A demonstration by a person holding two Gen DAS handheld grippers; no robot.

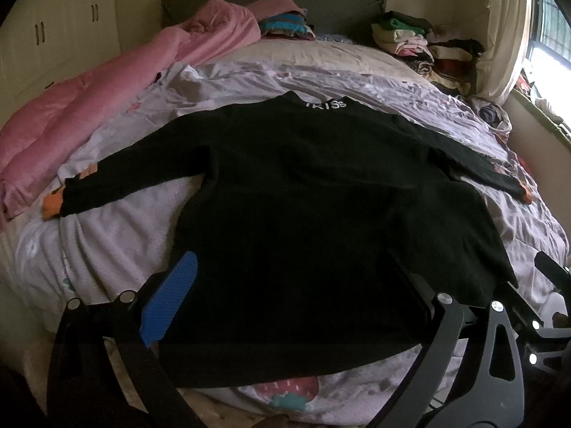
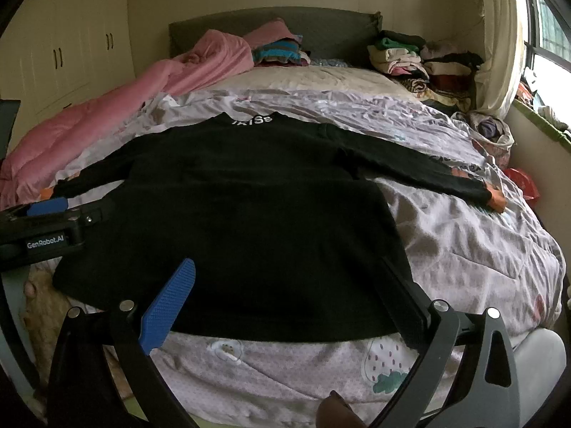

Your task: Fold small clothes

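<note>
A black long-sleeved top [image 1: 303, 207] [image 2: 249, 221] lies flat on the bed, collar with white letters at the far side, both sleeves spread out, orange cuffs [image 1: 51, 207] [image 2: 498, 198] at their ends. My left gripper [image 1: 285, 285] hovers open over the hem's near left part, its blue finger pad [image 1: 171, 296] beside the cloth. My right gripper [image 2: 289, 292] stands open above the hem's near middle, nothing between its fingers [image 2: 167, 303]. The left gripper's body [image 2: 46, 228] shows at the left edge of the right wrist view.
A pink quilt [image 1: 89, 107] runs along the bed's left side. Stacks of folded clothes [image 1: 421, 42] sit at the headboard's right, a smaller coloured pile [image 1: 285, 25] in the middle. The patterned lilac sheet [image 2: 446, 242] covers the bed. Wardrobe left, window right.
</note>
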